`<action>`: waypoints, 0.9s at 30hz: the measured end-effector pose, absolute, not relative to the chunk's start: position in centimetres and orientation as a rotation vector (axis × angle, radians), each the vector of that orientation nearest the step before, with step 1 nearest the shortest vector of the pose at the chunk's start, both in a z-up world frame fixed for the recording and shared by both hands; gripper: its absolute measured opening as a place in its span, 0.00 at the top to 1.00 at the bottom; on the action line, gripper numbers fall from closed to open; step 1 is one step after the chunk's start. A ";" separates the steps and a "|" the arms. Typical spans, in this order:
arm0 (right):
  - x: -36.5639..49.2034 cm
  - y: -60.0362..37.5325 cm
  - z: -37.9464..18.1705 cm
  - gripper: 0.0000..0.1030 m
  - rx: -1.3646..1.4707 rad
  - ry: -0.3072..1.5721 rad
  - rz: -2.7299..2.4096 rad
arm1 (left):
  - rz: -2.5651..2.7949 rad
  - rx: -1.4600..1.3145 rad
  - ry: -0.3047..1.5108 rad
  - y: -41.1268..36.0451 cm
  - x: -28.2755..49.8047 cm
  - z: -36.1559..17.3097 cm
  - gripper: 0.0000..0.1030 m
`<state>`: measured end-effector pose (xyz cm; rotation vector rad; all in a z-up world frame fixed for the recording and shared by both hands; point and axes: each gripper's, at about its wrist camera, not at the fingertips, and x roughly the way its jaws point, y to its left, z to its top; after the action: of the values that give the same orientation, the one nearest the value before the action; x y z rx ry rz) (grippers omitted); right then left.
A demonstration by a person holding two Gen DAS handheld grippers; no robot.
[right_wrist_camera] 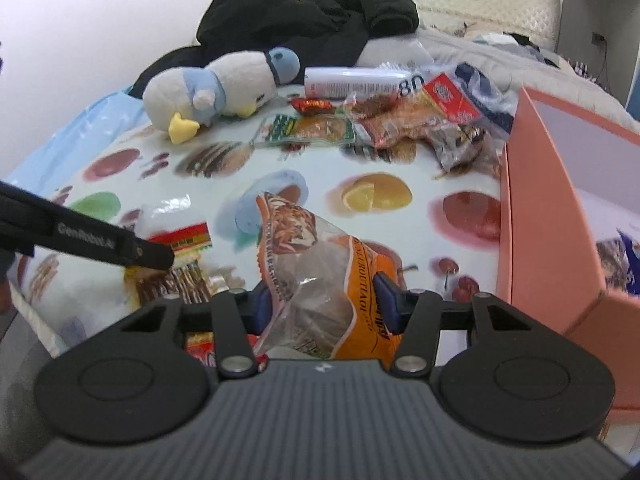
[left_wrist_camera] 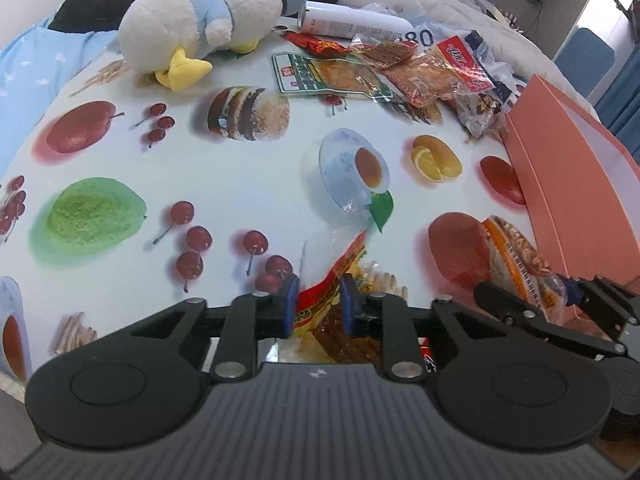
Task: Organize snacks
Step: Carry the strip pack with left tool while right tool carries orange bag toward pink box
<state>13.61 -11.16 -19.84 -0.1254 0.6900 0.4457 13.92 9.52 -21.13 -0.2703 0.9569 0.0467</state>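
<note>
Beside the box [right_wrist_camera: 540,216], left gripper [left_wrist_camera: 319,306] and right gripper [right_wrist_camera: 324,304] jaws pinch one slick packet each; thin film could slip mid-lift.

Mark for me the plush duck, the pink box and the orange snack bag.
plush duck [left_wrist_camera: 208,20]: left wrist view, on its white body.
pink box [right_wrist_camera: 540,216]: right wrist view, on its outer side wall.
orange snack bag [right_wrist_camera: 320,264]: right wrist view, on the clear middle of the bag.
</note>
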 end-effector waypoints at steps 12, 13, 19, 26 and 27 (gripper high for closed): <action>13.7 -12.8 -19.5 0.48 -0.073 0.702 0.437 | 0.037 -0.329 0.925 9.0 12.6 -20.4 0.96; 13.8 -12.9 -19.3 0.48 -0.067 0.698 0.437 | 0.032 -0.326 0.913 8.9 12.5 -19.9 0.96; 13.4 -13.6 -16.9 0.48 -0.034 0.674 0.427 | -0.003 -0.313 0.839 7.5 11.7 -16.1 0.97; 11.5 -14.8 -13.1 0.48 0.018 0.628 0.423 | -0.050 -0.254 0.770 5.1 10.6 -11.0 0.97; 11.2 -15.0 -12.4 0.48 0.027 0.616 0.423 | -0.053 -0.253 0.758 4.9 10.5 -10.4 0.97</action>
<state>11.20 -15.01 -12.43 0.0271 0.6161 0.4229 10.46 4.87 -10.35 -0.2532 0.7580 -0.0530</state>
